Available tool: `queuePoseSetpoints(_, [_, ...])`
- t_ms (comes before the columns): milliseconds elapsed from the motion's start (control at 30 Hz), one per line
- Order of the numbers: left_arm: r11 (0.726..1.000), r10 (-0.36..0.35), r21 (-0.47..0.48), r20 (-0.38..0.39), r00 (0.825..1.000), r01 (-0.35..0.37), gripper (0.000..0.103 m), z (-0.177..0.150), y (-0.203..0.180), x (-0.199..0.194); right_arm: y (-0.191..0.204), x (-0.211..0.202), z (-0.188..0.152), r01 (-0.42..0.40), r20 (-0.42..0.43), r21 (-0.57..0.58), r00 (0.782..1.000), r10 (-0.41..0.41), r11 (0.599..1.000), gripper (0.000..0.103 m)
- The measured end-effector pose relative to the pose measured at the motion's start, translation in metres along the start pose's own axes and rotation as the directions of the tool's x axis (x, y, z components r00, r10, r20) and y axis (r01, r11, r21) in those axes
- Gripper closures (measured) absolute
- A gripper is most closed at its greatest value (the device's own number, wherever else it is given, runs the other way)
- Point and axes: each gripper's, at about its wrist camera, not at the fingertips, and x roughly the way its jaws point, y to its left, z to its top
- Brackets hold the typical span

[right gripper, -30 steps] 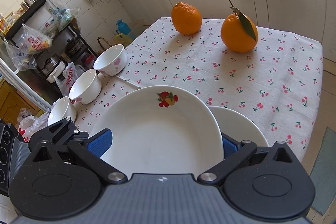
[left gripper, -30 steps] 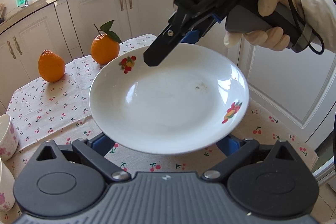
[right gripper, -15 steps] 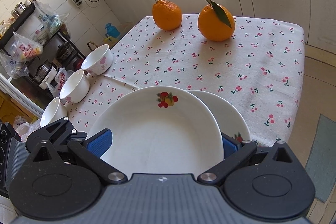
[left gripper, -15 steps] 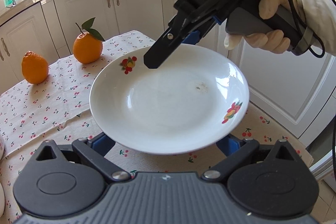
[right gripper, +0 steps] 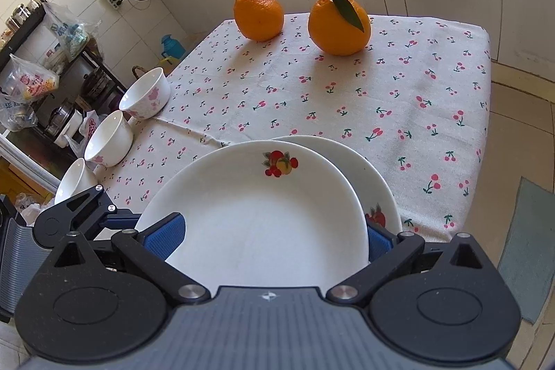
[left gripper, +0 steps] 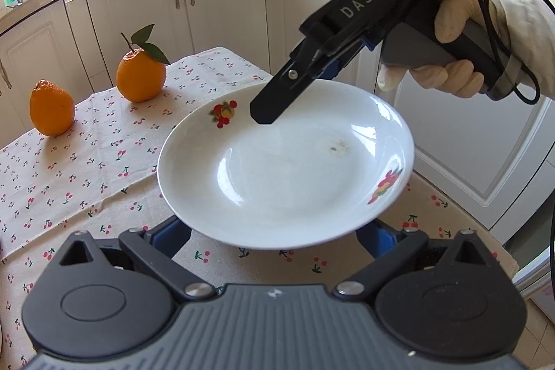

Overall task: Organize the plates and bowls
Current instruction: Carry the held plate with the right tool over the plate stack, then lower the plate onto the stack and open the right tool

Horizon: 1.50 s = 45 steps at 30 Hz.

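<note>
We see R gripper (left gripper: 274, 113) pinching top plate (right gripper: 256, 210) by its rim, 2nd plate (right gripper: 378, 182) under it past R fingers, L gripper (left gripper: 274, 234) spread wide w/ plate between fingers, bowls (right gripper: 111, 137) well left, oranges (right gripper: 336, 23) far ahead

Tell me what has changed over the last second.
Both grippers have swung their view along the table: the bowls have left the left wrist view, and more of the lower plate shows beneath the upper plate. Unchanged: the right gripper still grips its plate; both oranges stayed put.
</note>
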Motion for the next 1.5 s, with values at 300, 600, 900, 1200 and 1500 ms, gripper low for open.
queuePoseSetpoints(300, [1.000,0.000,-0.002,0.002,1.000,0.000,0.003,0.000,0.001,0.002,-0.003,-0.004,-0.004,0.016,-0.002,0.011,1.000,-0.016,1.000,0.000])
queuePoseSetpoints(600, [1.000,-0.015,-0.015,0.006,1.000,0.015,0.000,0.000,0.004,0.006,-0.003,-0.010,-0.008,0.039,-0.003,0.019,0.999,-0.039,0.999,0.000])
queuePoseSetpoints(900, [0.999,-0.029,-0.012,0.019,0.999,0.030,0.000,0.000,0.006,0.007,0.000,-0.017,-0.008,0.080,-0.001,0.017,0.997,-0.080,0.997,0.000])
queuePoseSetpoints(1200, [1.000,-0.029,-0.010,0.020,0.999,0.030,0.000,-0.001,0.007,0.007,0.004,-0.017,-0.011,0.131,-0.020,0.021,0.991,-0.131,0.991,0.000])
queuePoseSetpoints(1500, [1.000,-0.024,-0.010,0.032,0.999,0.025,0.001,-0.003,0.008,0.001,0.011,-0.018,-0.013,0.186,-0.038,0.012,0.982,-0.186,0.982,0.000])
